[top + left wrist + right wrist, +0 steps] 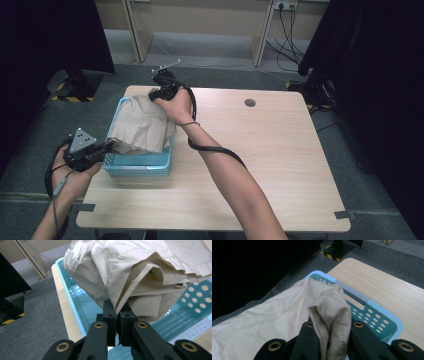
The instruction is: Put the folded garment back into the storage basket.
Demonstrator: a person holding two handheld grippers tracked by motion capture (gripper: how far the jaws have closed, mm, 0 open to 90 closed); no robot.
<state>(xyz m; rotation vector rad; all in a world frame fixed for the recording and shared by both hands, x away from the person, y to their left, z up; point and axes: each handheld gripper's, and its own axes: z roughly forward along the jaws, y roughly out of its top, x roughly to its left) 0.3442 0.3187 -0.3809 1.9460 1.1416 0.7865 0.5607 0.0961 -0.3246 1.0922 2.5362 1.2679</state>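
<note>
While bunched over a light-blue basket (pixel 137 165) at the bench's (pixel 280 165) left edge, a beige cloth (pixel 142 125) is pinched at 2 ends: left gripper (pixel 117 312) clamped on its near corner, right gripper (pixel 329 340) closed on a fold at the far side.

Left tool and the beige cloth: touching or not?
Touching. The left gripper view shows the left tool with its jaws pinched together on a fold of the beige cloth above the blue basket.

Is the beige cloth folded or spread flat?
Folded loosely: the beige cloth lies bunched in layers over the blue basket, each end pinched by a claw.
</note>
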